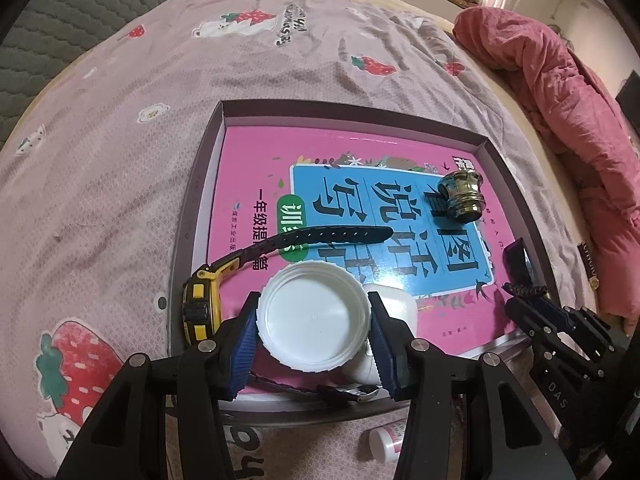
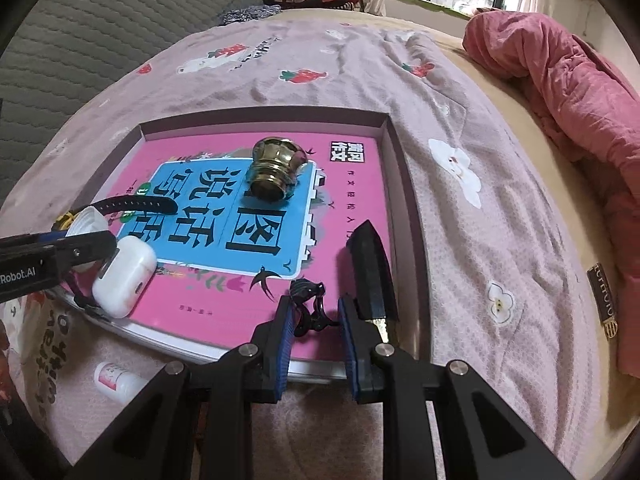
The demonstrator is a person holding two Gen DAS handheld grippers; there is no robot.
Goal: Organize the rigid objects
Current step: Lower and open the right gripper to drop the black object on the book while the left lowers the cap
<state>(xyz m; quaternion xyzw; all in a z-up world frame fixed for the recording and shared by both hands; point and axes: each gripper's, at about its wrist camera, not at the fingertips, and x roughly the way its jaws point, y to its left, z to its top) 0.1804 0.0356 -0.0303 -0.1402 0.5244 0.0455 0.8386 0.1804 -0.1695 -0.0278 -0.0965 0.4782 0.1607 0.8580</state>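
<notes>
here the left gripper (image 1: pixel 314 322) has its blue pads pressed on either side of a white plastic lid (image 1: pixel 314 316), jaws about half spread to take its width, and holds it just above the near left part of the shallow box (image 1: pixel 516 184); the lid hangs over the white earbud case (image 2: pixel 124 282) and close beside the yellow and black watch (image 1: pixel 200 304), whose strap runs out across the pink book (image 2: pixel 352 216) lining the box; so the sound way to set it down, i judge, is to ease it toward bare pink cover and lower it flat, rather than let it drop on the case, where it would tip or slide; the right gripper (image 2: pixel 314 316) stands narrow, and a small black clip-like thing (image 2: pixel 308 304) sits between its pads at the box's near right edge, touching the left pad at least; whether both pads truly pinch it i cannot tell; just beside it lies a black knife sheath (image 2: pixel 370 264) along the right wall, and a brass knob (image 2: pixel 276 170) rests on its side farther in; a small white bottle (image 2: pixel 116 380) lies on the bedspread (image 2: pixel 460 128) outside the box, seemingly yet to be gathered; keep the two grippers apart as each lowers its piece.
</notes>
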